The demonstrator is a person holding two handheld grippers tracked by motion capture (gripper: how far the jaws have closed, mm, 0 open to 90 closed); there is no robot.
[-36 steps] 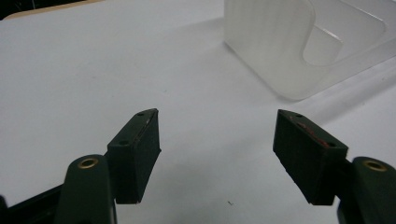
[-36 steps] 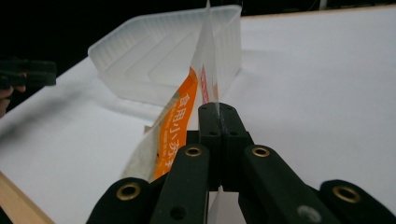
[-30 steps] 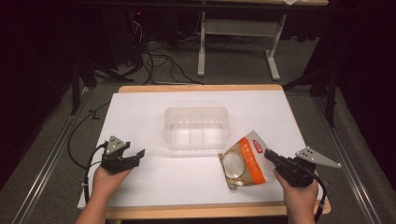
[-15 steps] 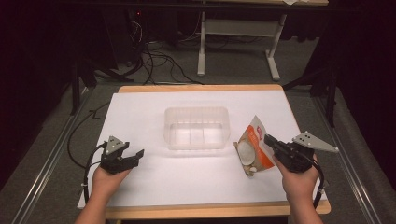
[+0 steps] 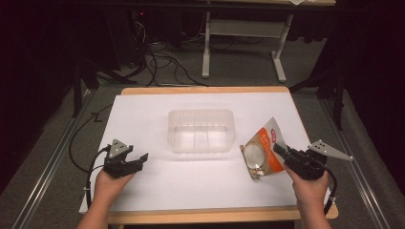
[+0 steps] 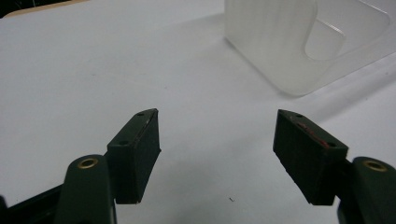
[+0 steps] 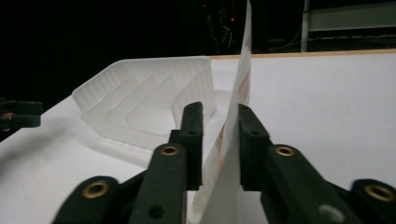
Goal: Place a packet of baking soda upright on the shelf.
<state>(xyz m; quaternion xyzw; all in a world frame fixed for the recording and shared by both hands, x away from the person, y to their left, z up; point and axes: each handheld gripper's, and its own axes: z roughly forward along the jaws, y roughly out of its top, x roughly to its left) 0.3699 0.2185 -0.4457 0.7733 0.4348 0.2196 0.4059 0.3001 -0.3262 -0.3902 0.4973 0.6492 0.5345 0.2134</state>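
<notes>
Snack pouch (image 5: 263, 148): an orange and white packet with a round clear window, standing tilted on the right part of the white surface (image 5: 143, 114), its lower edge on the sheet and its top corner raised. Its left edge lies just beside the right end wall of the clear plastic container (image 5: 200, 131), with a narrow gap between the two. In the right gripper view the pouch (image 7: 240, 93) is seen edge-on, rising as a thin sheet between the two black jaws.

Right gripper (image 5: 281, 150): jaws have just been opening, with the pouch between them; in the right gripper view (image 7: 219, 140) a sliver of space shows on either side of the sheet, so the pads stand slightly apart around it rather than pressing. The right hand (image 5: 310, 188) enters from the bottom edge, gripper pointing left and slightly away toward the container.

Container: empty, open at the top, set near the middle of the surface; its corner (image 6: 299, 42) appears at upper right in the left gripper view. Bare sheet lies before, behind and to the left of it.

Left gripper (image 5: 139, 160): jaws wide apart (image 6: 217, 154) with nothing between them, low over the bare surface, well apart from the container. The left hand (image 5: 111, 183) holds it pointing rightward.
</notes>
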